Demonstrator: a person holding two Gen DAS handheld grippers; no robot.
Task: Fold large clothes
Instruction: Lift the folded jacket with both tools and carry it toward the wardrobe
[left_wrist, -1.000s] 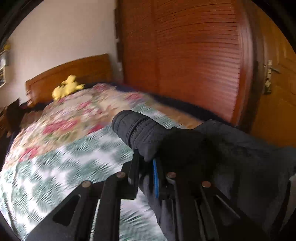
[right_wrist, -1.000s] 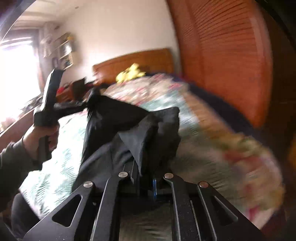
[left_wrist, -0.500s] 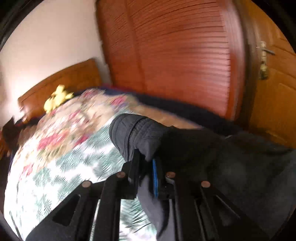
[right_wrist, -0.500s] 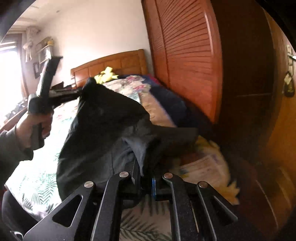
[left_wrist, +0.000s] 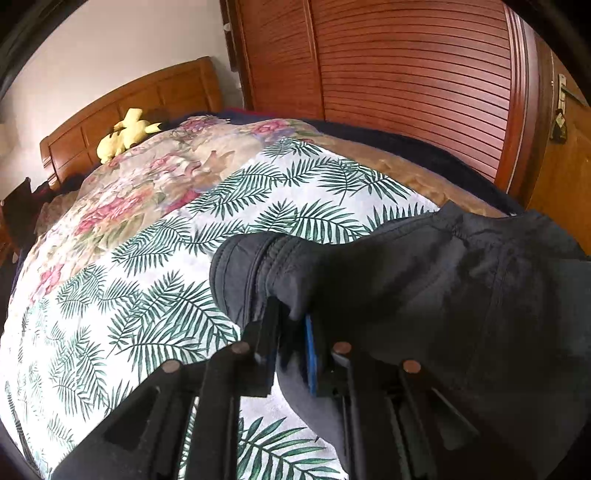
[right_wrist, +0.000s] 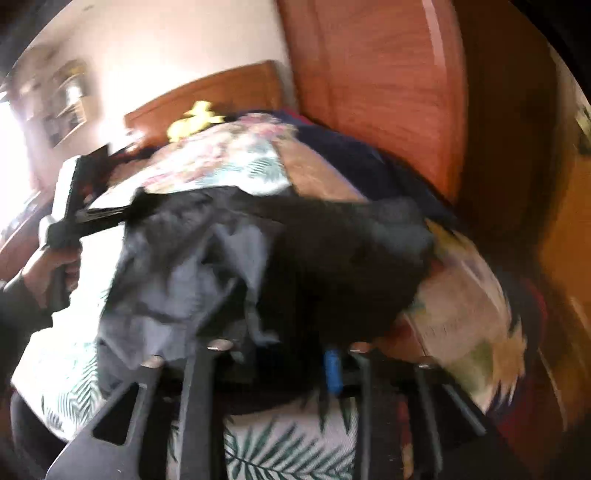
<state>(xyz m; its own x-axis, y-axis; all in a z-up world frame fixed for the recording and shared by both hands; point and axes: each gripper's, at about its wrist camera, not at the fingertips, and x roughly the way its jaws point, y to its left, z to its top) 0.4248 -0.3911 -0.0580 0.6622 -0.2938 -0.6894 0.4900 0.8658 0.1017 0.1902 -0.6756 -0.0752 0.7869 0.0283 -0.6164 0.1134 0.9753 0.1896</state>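
1. Left hand-held gripper (left_wrist: 291, 332): fingers clamped together on a bunched edge of the dark garment (left_wrist: 461, 295); looks like a cuff or elasticated hem sticking out past the jaws.
2. Right hand-held gripper (right_wrist: 291, 354): blurred view, fabric piled over the fingers. Jaws look pinched on the same dark garment, but the contact itself is covered.
3. Garment: held up between both grippers, hanging above the bed (left_wrist: 155, 280), not lying flat on it. In the right wrist view it stretches from the right gripper across to the left gripper, with lighter grey lining showing in crumpled folds.
4. Bed: palm-leaf sheet under the garment, floral quilt (left_wrist: 147, 184) further toward the headboard (left_wrist: 140, 96). Yellow plush toy (left_wrist: 125, 133) against the headboard, well apart from the garment.
5. Slatted wooden wardrobe (left_wrist: 406, 74) on the far side of the bed, door (left_wrist: 561, 147) beside it.
6. Progress, judged: early. Garment is gripped at two points and lifted, no fold visible. It appears bunched, not spread.
7. Left to do: lay it flat on the bed, smooth it, bring sleeves or sides in, fold over. None of that is done.
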